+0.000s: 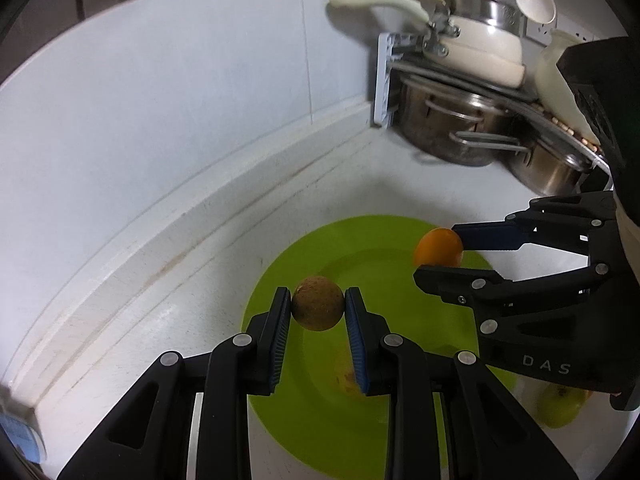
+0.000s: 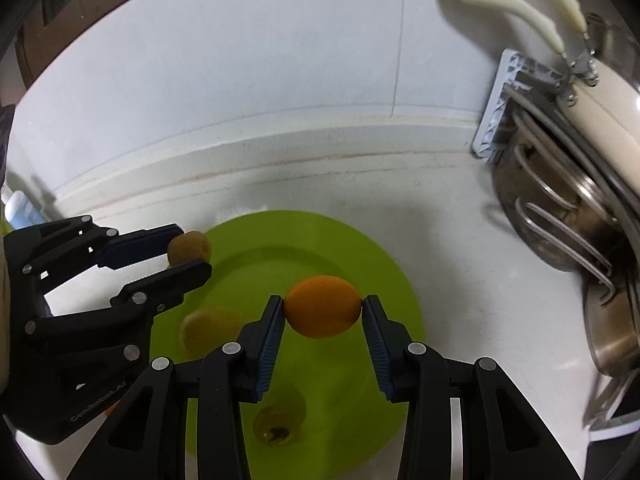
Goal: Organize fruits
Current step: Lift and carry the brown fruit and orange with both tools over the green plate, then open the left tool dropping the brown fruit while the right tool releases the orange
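My left gripper [image 1: 318,308] is shut on a round brown kiwi [image 1: 318,303] and holds it above the left part of the green plate [image 1: 320,420]. My right gripper [image 2: 323,307] is shut on an orange [image 2: 322,306] above the plate's [image 2: 380,272] middle. Each gripper shows in the other's view: the right gripper [image 1: 438,254] with the orange [image 1: 438,247], the left gripper [image 2: 188,252] with the kiwi [image 2: 190,246]. A yellow-green fruit [image 2: 208,328] and a bruised one [image 2: 280,420] lie on or near the plate, blurred.
The plate lies on a white counter [image 1: 160,280] against a white wall. A dish rack [image 1: 460,92] with steel pots and a cream pan stands at the right. A yellow-green fruit [image 1: 560,408] lies beside the plate under the right gripper.
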`<state>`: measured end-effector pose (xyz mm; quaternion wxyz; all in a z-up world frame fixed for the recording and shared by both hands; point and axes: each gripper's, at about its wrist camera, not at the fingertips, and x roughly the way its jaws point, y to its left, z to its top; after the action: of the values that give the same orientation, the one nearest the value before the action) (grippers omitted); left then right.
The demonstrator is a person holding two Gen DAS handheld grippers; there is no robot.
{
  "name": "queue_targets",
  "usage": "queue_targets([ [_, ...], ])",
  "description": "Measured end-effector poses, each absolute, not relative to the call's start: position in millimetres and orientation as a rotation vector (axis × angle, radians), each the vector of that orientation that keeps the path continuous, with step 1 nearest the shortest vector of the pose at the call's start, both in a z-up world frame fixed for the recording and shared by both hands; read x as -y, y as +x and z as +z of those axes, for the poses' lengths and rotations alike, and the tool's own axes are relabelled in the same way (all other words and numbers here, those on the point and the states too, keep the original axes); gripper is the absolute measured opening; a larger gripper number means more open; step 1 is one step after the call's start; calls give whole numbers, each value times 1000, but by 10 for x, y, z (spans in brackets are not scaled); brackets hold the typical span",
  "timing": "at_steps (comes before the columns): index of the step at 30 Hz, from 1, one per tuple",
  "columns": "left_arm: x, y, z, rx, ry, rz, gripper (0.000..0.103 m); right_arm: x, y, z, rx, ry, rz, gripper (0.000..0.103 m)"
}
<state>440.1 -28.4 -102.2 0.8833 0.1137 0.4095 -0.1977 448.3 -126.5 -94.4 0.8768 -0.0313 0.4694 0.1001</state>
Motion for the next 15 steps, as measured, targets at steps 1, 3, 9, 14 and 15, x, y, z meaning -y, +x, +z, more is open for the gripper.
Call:
queue_targets([
  [1,281,4418,-1046,-862,238,-415,28,1257,4495,-967,-989,-67,212,41],
  [3,292,4453,-1093,-877,242,-418,28,1239,4531,-1018,-1011,-68,223,41],
  [9,274,4518,-1172,-907,217,-434,29,1261,4626,-1105,-1038,-61,223,41],
  [14,246,4506,-1155,-904,208,-428,35,1233,4609,-1083,-1026,-74,218,42],
  [15,244,4498,-1146,-901,209,-428,36,1231,4592,-1067,-1022,-75,220,42],
])
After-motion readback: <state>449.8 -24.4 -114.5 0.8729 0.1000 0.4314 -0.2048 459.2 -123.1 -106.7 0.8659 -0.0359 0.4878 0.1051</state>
